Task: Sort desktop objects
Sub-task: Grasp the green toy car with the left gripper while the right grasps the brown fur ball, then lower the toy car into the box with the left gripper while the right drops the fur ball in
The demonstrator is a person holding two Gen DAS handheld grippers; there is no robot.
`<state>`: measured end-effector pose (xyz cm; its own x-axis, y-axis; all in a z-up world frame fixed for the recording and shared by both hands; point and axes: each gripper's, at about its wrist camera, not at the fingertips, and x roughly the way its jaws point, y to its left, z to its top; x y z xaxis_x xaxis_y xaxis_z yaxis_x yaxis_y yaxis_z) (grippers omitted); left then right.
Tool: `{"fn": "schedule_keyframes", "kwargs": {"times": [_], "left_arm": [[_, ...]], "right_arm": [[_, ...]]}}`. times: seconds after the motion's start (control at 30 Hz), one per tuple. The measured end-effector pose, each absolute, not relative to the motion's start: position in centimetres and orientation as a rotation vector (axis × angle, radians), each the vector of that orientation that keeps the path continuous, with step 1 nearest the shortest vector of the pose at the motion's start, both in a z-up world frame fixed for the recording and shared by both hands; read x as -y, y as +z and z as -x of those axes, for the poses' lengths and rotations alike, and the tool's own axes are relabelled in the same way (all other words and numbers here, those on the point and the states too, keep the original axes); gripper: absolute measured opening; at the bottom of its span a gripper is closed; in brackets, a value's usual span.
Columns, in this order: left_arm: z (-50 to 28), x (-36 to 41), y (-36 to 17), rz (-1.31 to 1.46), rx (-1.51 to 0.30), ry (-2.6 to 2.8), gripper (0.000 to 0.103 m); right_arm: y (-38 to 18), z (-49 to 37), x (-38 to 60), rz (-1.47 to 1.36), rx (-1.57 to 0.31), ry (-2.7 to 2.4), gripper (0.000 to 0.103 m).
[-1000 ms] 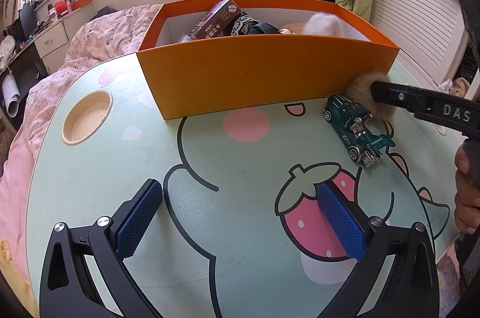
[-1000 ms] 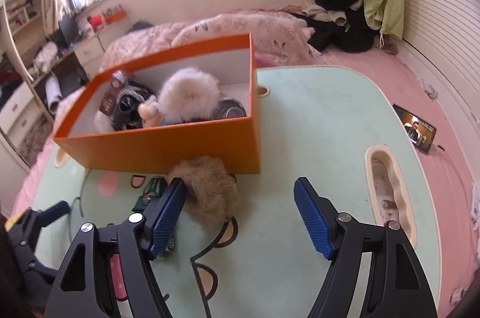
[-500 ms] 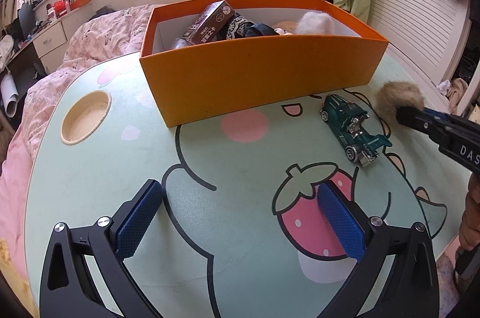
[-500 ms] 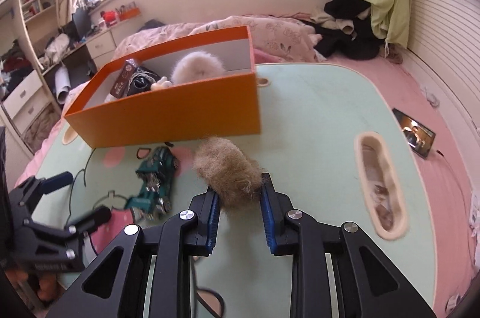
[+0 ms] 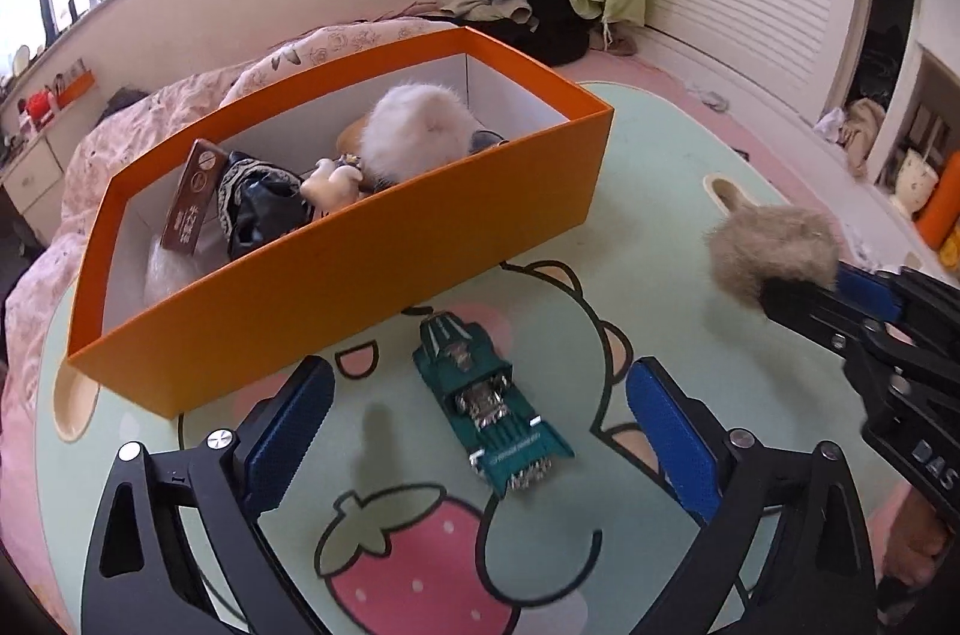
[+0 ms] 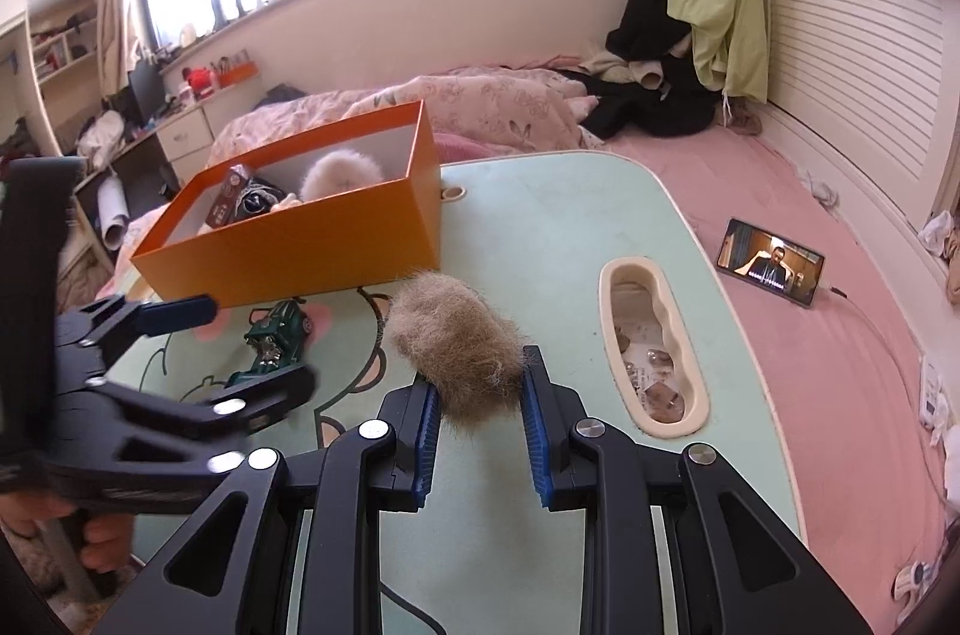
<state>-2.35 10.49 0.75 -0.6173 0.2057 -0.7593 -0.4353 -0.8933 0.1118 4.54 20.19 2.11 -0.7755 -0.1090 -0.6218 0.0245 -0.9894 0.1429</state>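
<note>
The right claw (image 6: pixel 477 416) is pinching a shaggy brown fur ball (image 6: pixel 456 344) above the mint surface (image 6: pixel 570 227), its long axis running toward 11 o'clock. The left claw (image 5: pixel 477 446) is gaping wide and empty, straddling a teal metal toy car (image 5: pixel 489 410) whose grille is pointing at 11 o'clock toward the orange cardboard box (image 5: pixel 372 269).

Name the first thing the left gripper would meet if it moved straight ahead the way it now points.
Probably the teal toy car: it lies on the table between the open fingers of the left gripper, just ahead. Behind it stands the orange box. Depth is uncertain through the fisheye.
</note>
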Motion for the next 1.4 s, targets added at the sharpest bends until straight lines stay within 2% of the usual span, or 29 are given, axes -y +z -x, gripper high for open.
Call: {"fn": "schedule_keyframes", "kwargs": {"times": [0.03,0.13,0.17,0.37,0.53,0.8,1.0,1.07,1.13,1.17,1.2,1.23,1.27,1.4], "left_arm": [[2.8,-11.0,0.2,1.15,-0.41,2.506,0.087],[3.3,-10.5,-0.1,1.151,-0.351,2.495,0.033],[3.3,-10.3,-0.1,1.154,-0.353,2.487,0.03],[2.9,-6.9,0.8,1.143,-0.199,2.469,0.03],[2.5,-4.1,4.4,1.032,-0.114,2.515,0.03],[6.5,-1.6,9.3,0.919,-0.104,2.639,0.03],[10.9,-1.1,9.6,0.965,-0.109,2.668,0.03],[12.4,-1.2,8.5,1.031,-0.104,2.682,0.03],[12.9,-0.8,7.9,1.064,-0.076,2.684,0.033],[12.9,-0.4,7.7,1.065,-0.052,2.679,0.04],[12.7,-0.1,7.8,1.051,-0.03,2.676,0.053],[12.2,0.3,8.0,1.022,-0.011,2.681,0.061],[11.8,0.5,8.3,1.001,-0.004,2.696,0.075],[9.3,1.1,9.5,0.902,-0.028,2.748,0.078]], "right_arm": [[2.1,-4.5,-20.4,-1.024,0.201,-2.887,0.024],[2.1,-4.5,-20.6,-1.027,0.209,-2.886,0.024],[2.0,-4.5,-20.6,-1.027,0.209,-2.885,0.024],[2.1,-4.1,-19.8,-1.028,0.208,-2.853,0.024],[3.6,-3.1,-17.6,-0.987,0.173,-2.804,0.024],[7.8,2.9,-13.4,-0.935,0.095,-2.763,0.024],[8.6,9.2,-11.0,-0.993,0.022,-2.764,0.025],[8.1,10.9,-10.6,-1.04,0.012,-2.762,0.03],[7.8,11.5,-10.6,-1.055,0.025,-2.78,0.042],[7.8,11.5,-10.7,-1.047,0.035,-2.786,0.044],[7.8,11.2,-10.8,-1.032,0.042,-2.789,0.048],[7.8,10.9,-10.8,-1.016,0.04,-2.792,0.049],[7.8,10.6,-10.8,-1.006,0.029,-2.796,0.049],[7.8,8.5,-11.0,-0.981,0.002,-2.808,0.051]]}}
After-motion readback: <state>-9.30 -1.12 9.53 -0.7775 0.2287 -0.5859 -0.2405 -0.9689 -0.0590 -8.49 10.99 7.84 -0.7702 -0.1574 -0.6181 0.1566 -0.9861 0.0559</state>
